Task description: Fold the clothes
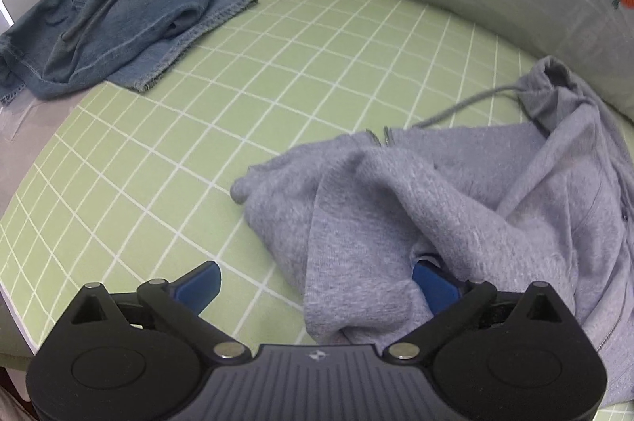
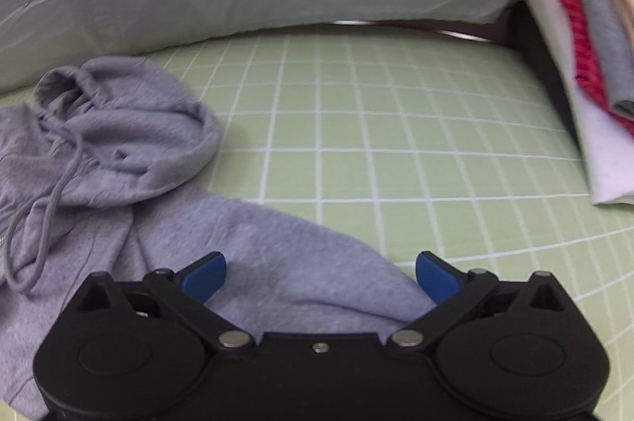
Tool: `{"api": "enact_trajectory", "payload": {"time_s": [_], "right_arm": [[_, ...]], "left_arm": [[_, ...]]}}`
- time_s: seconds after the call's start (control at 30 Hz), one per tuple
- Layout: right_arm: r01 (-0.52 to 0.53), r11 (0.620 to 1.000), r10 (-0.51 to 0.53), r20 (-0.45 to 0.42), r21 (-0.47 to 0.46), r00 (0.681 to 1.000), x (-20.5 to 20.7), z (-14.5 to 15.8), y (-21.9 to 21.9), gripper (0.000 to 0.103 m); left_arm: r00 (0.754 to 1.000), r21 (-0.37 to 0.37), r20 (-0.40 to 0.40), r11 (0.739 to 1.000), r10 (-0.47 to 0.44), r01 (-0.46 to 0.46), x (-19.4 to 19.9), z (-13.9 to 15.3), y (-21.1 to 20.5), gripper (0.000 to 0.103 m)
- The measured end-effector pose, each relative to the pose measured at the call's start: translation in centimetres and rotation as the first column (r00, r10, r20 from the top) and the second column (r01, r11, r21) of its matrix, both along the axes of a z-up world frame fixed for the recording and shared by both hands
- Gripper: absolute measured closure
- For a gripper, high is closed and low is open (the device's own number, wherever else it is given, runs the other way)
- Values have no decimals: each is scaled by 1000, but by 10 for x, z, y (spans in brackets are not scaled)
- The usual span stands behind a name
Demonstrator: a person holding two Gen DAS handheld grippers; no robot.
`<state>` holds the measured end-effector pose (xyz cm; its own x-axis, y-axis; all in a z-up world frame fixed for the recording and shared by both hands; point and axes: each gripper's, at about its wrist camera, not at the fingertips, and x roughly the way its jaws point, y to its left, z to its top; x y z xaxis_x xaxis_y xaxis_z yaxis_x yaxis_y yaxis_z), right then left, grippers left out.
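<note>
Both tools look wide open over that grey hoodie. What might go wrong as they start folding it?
1. The grey hoodie lies bunched, so the left tool may pinch several layers and fold it lumpy.
2. The loose drawstring could snag or get trapped in the fold.
3. The right tool hovers over a sleeve; closing there might pull only the sleeve and drag the hood askew.

A hoodie (image 1: 455,207) lies on the sheet (image 1: 317,72), denim garment (image 1: 119,20) far left behind.
</note>
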<state>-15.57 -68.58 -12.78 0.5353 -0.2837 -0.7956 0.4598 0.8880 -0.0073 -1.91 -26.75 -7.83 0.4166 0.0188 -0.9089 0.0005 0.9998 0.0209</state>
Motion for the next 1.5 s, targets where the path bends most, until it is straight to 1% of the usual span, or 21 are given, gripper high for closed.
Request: {"api": "enact_trajectory", "payload": {"time_s": [0.3, 0.37, 0.4, 0.43, 0.5, 0.53, 0.63, 0.7, 0.77, 0.8, 0.83, 0.87, 0.9, 0.93, 0.97, 1.0, 1.03, 1.1, 1.23, 1.33, 1.5], "right_arm": [[-44, 998, 45, -9, 40, 999, -2, -1, 2, 2], [-78, 996, 78, 2, 36, 997, -4, 3, 4, 16], [-95, 995, 95, 7, 34, 995, -6, 4, 5, 37], [-109, 993, 109, 12, 35, 994, -7, 6, 5, 66], [-117, 992, 116, 11, 40, 993, -11, 9, 2, 90], [-107, 994, 107, -1, 14, 994, -14, 9, -1, 94], [-79, 995, 77, -35, -64, 996, -25, 10, -9, 98], [-10, 988, 0, -69, -152, 998, -37, 9, -25, 98], [158, 961, -182, -90, -229, 979, -57, 9, -59, 98], [251, 930, -286, -101, -270, 953, -68, 9, -78, 98], [333, 888, -388, -127, -318, 913, -78, 8, -96, 98], [375, 859, -447, -153, -349, 881, -86, 7, -109, 96], [398, 845, -477, -171, -356, 862, -93, 8, -118, 85], [418, 835, -501, -179, -359, 847, -100, 9, -124, 63], [428, 835, -502, -159, -346, 850, -106, 12, -124, 50], [432, 839, -495, -133, -332, 859, -110, 15, -119, 29], [433, 843, -488, -113, -319, 866, -114, 18, -114, 23], [432, 851, -478, -99, -299, 873, -113, 20, -96, 22], [457, 868, -474, -51, -195, 879, -106, 18, -51, 20], [388, 909, -398, -40, -151, 917, -92, 16, -14, 16], [248, 963, -253, -31, -105, 967, -70, 13, 47, 16]], "left_arm": [[987, -81, -109, 989, 118, -127, 6, -18, 12, 0], [978, -106, -135, 979, 158, -172, 7, -23, 15, 0], [973, -120, -150, 973, 178, -197, 7, -25, 18, 0], [966, -134, -164, 966, 199, -222, 7, -28, 20, 0], [961, -148, -176, 960, 212, -239, 7, -30, 22, 0], [963, -143, -176, 963, 204, -230, 8, -30, 21, 0], [968, -140, -172, 968, 183, -208, 9, -30, 21, 0], [971, -138, -161, 970, 178, -201, 9, -31, 21, 0], [973, -133, -143, 971, 179, -198, 6, -31, 20, 0], [974, -130, -134, 971, 181, -198, 5, -31, 19, 0], [975, -126, -125, 972, 183, -198, 5, -31, 19, 0], [976, -123, -117, 972, 185, -199, 4, -31, 18, 0], [976, -121, -115, 973, 185, -198, 4, -31, 17, 0], [976, -119, -114, 973, 185, -198, 4, -31, 17, 0], [976, -117, -112, 973, 185, -198, 5, -31, 17, 0], [976, -121, -115, 973, 183, -196, 5, -31, 18, 0], [977, -125, -117, 973, 180, -194, 6, -31, 18, 0], [977, -142, -123, 972, 172, -188, 6, -31, 21, 0], [977, -200, -135, 962, 162, -187, 5, -26, 34, 0], [985, -215, -76, 962, 154, -167, -2, -8, 45, 0], [991, -193, 89, 977, 104, -85, -1, 28, 54, 0]]}}
